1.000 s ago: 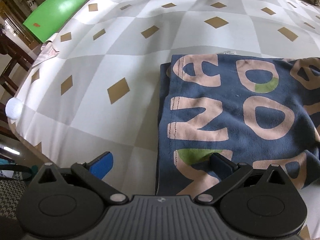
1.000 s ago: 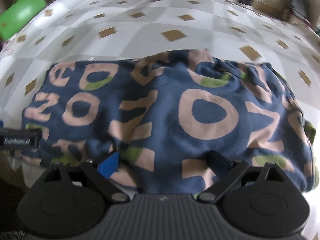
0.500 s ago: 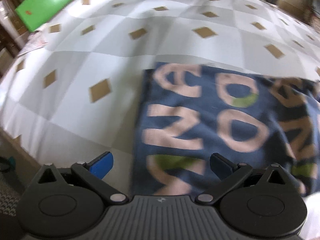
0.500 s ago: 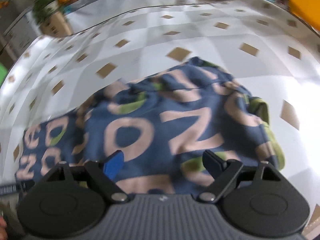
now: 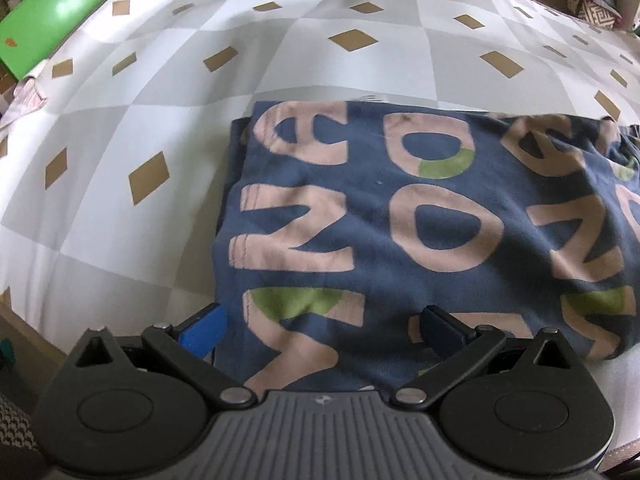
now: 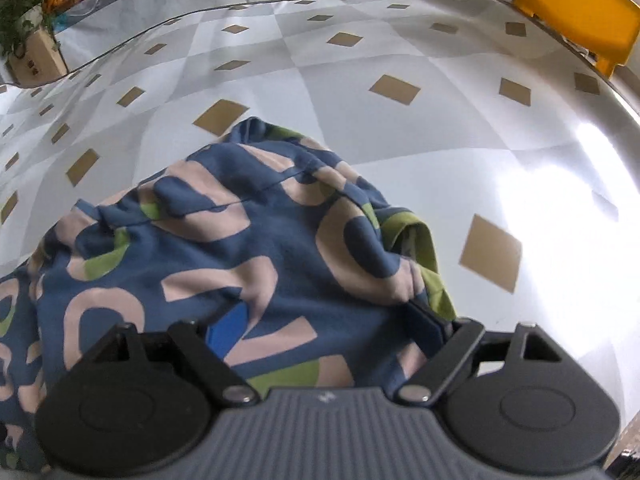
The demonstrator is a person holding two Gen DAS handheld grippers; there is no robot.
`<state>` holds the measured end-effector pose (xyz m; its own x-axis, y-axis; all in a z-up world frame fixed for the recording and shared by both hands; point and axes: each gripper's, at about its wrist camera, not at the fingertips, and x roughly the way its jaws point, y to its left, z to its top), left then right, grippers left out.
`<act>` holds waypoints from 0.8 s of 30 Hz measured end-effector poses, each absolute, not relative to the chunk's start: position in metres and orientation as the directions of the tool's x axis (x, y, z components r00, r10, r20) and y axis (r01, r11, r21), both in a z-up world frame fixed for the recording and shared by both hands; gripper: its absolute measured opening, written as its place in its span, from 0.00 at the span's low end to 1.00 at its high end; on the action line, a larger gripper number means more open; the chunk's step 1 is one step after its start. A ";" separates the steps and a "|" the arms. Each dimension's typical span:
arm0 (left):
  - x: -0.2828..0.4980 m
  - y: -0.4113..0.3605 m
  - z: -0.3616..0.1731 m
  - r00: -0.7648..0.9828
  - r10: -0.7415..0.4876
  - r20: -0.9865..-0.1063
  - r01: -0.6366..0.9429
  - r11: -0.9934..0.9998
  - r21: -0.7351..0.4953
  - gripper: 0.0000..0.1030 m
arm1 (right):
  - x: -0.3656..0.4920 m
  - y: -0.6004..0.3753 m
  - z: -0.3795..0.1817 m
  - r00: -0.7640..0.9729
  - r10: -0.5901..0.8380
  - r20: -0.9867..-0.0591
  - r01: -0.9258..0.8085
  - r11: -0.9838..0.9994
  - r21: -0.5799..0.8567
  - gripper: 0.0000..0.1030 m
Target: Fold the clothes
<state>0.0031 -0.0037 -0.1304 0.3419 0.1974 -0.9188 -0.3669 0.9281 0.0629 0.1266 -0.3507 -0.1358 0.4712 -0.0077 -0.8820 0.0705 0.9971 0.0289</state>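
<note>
Right wrist view: right gripper (image 6: 326, 324) jaws spread over the rumpled navy garment (image 6: 240, 248); left gripper (image 5: 320, 326) jaws released too.

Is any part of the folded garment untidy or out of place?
Yes. The garment lies flat with a straight edge at its left end, but its right end is bunched, with the green lining turned out.

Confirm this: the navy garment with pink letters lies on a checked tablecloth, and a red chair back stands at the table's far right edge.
Wrong in one respect: the chair back is yellow-orange, not red, as the right wrist view shows. The rest holds: the navy garment with pink letters lies on the checked tablecloth.
</note>
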 end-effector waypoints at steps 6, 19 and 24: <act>0.000 0.001 -0.132 0.338 0.198 -0.920 -0.369 0.927 0.064 1.00 | 0.124 -0.347 -0.133 0.477 -0.045 -0.878 0.082 0.997 -0.007 0.82; 0.001 0.009 -0.087 0.366 0.171 -0.915 -0.381 0.924 0.020 1.00 | 0.066 -0.285 -0.086 0.539 0.124 -0.833 -0.155 0.987 0.046 0.81; 0.006 0.029 -0.064 0.377 0.096 -0.921 -0.381 0.923 -0.060 1.00 | 0.037 -0.251 -0.076 0.545 0.238 -0.804 -0.301 0.950 0.078 0.81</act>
